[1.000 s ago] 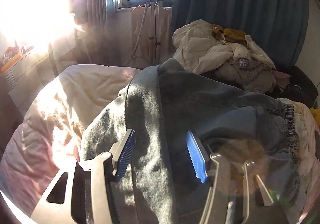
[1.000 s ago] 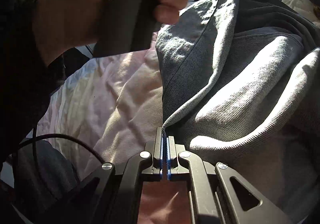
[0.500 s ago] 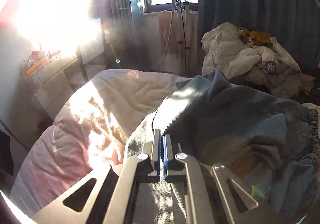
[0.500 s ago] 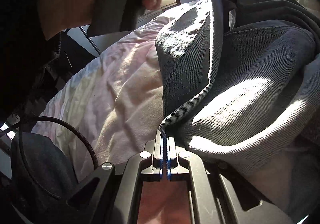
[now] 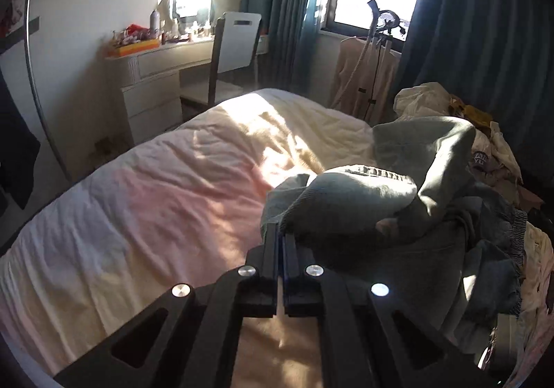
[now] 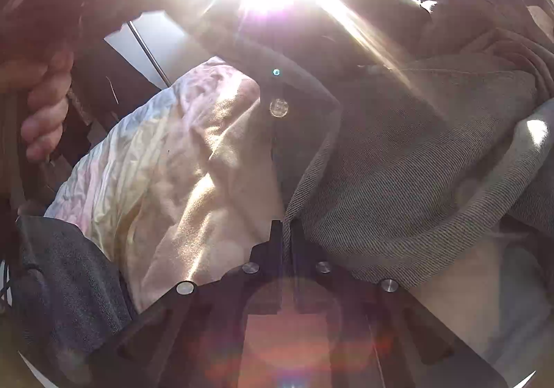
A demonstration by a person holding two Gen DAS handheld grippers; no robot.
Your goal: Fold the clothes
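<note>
Left claw pinching an edge of the grey garment, fingers pressed together with fabric between them; 1.0 s ago standing wide open over the cloth, 0.5 s ago already clamped. Now lifting that edge higher and drawing it leftward, so far more of the cream-and-pink duvet showing than before. Bunching up behind the claw, the garment draping rightward over the bed, one fold rising toward the pile of clothes at the far right. Also coming into view since the earlier frames: white dresser, chair, teal curtains and garment steamer by the window.

Right claw staying clamped on another hem of the garment, grip unchanged across all 3 moments. Flooding the top of the right view, sun glare washing out much that was clear earlier. Holding the other gripper at upper left, the person's hand sitting lower and farther left than 0.5 s ago. Hanging slack between the 2 claws, the garment resting over the duvet.
</note>
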